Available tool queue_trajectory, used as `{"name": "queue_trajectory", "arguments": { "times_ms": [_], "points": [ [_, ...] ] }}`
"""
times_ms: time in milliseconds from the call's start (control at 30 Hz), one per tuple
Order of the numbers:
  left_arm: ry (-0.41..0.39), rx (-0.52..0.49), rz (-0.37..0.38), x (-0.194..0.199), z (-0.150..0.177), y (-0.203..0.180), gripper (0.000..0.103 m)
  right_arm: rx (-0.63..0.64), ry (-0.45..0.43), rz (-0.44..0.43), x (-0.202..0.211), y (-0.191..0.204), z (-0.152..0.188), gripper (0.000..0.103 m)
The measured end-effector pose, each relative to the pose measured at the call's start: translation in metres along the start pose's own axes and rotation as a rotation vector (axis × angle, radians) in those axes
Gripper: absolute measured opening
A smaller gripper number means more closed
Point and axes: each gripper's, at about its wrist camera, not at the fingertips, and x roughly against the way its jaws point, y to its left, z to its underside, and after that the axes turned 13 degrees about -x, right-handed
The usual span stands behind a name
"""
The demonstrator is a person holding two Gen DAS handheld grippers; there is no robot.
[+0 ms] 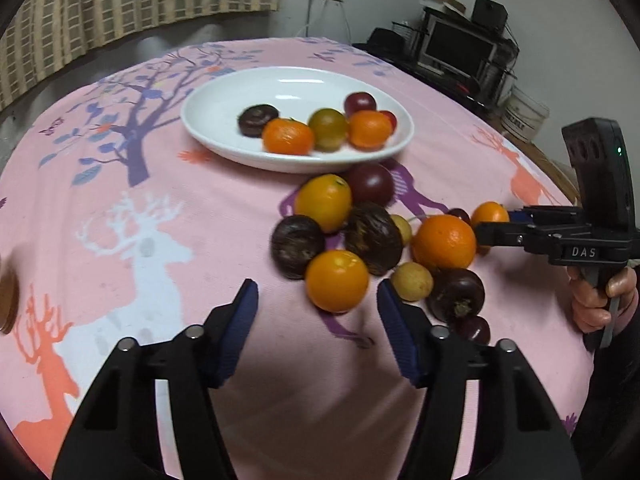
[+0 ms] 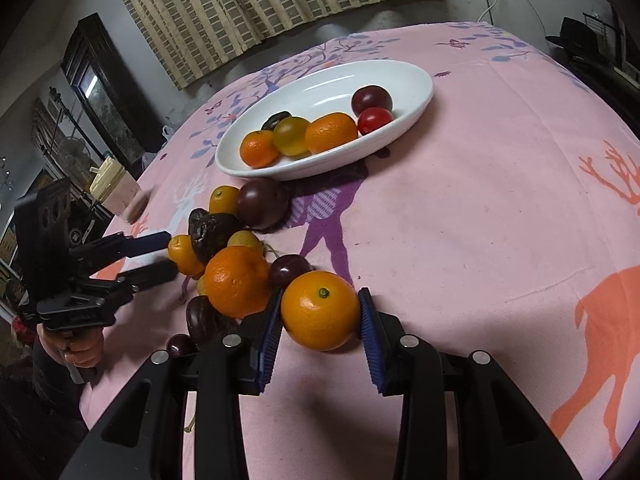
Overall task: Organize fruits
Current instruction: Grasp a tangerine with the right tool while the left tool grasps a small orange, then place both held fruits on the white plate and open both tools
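Note:
A white oval plate [image 1: 208, 120] [image 2: 416, 76] on the pink tablecloth holds two oranges, a green fruit, a dark passion fruit and red plums. A pile of oranges, dark passion fruits, plums and small yellow fruits lies in front of it. My right gripper [image 2: 320, 320] is shut on a small orange [image 2: 320, 310] at the pile's near edge; it also shows in the left wrist view [image 1: 489, 216]. My left gripper [image 1: 318, 300] is open just before another orange [image 1: 337, 281], not touching it; it also appears in the right wrist view [image 2: 170, 252].
The pink deer-print tablecloth [image 1: 160, 220] covers a round table. A brown object [image 1: 8, 300] sits at the left edge. A curtain, a monitor on a shelf [image 1: 456, 46] and a white bucket [image 1: 524, 114] stand behind the table.

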Motion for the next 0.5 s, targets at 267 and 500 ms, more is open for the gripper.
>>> {"name": "queue_trajectory", "arguments": {
  "times_ms": [267, 500],
  "points": [
    [0.024, 0.021, 0.015, -0.017, -0.007, -0.003, 0.045, -0.016, 0.002, -0.011, 0.001, -0.005, 0.000, 0.038],
    [0.038, 0.014, 0.008, -0.022, -0.009, -0.007, 0.035, -0.019, -0.001, -0.012, 0.002, -0.005, 0.000, 0.038]
  ]
}}
